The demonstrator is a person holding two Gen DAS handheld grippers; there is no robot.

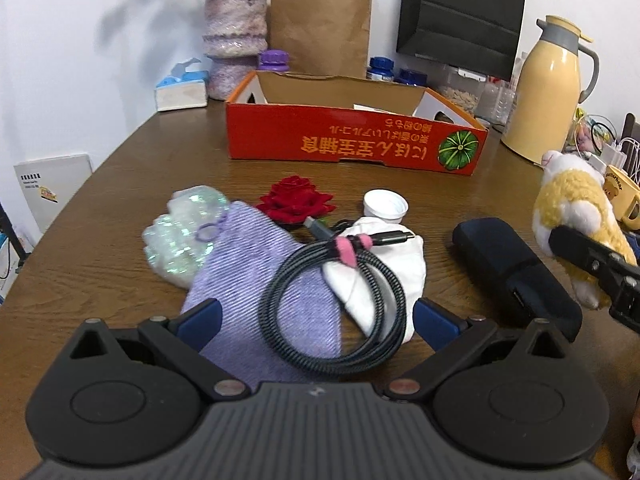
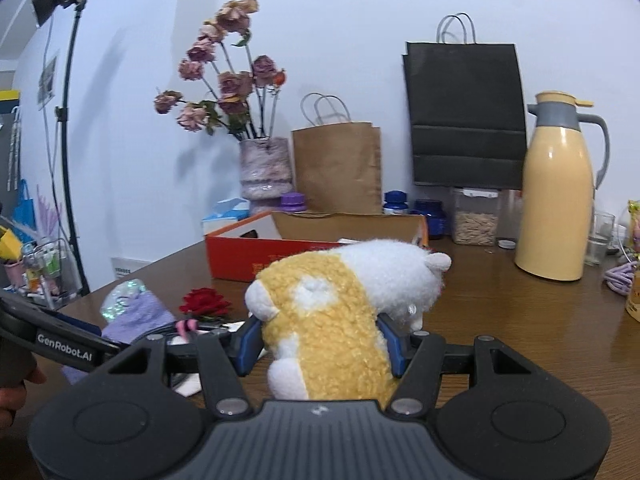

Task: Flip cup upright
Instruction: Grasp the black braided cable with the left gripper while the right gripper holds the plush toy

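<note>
Your right gripper (image 2: 320, 340) pinches the yellow-and-white plush toy (image 2: 340, 312); your left gripper (image 1: 316, 316) hangs spread over the coiled cable (image 1: 332, 300), behind which the white cup (image 1: 385, 206) stands.

The small white cup (image 1: 385, 206) is partly hidden behind the white cloth (image 1: 380, 272) and coiled cable (image 1: 332, 300), so its lower side cannot be seen. The plush toy (image 2: 340, 320) covers the table behind it and hides most of the right gripper (image 2: 320, 344) pads. The yellow mug (image 1: 622, 196) is cut off by the picture's edge
</note>
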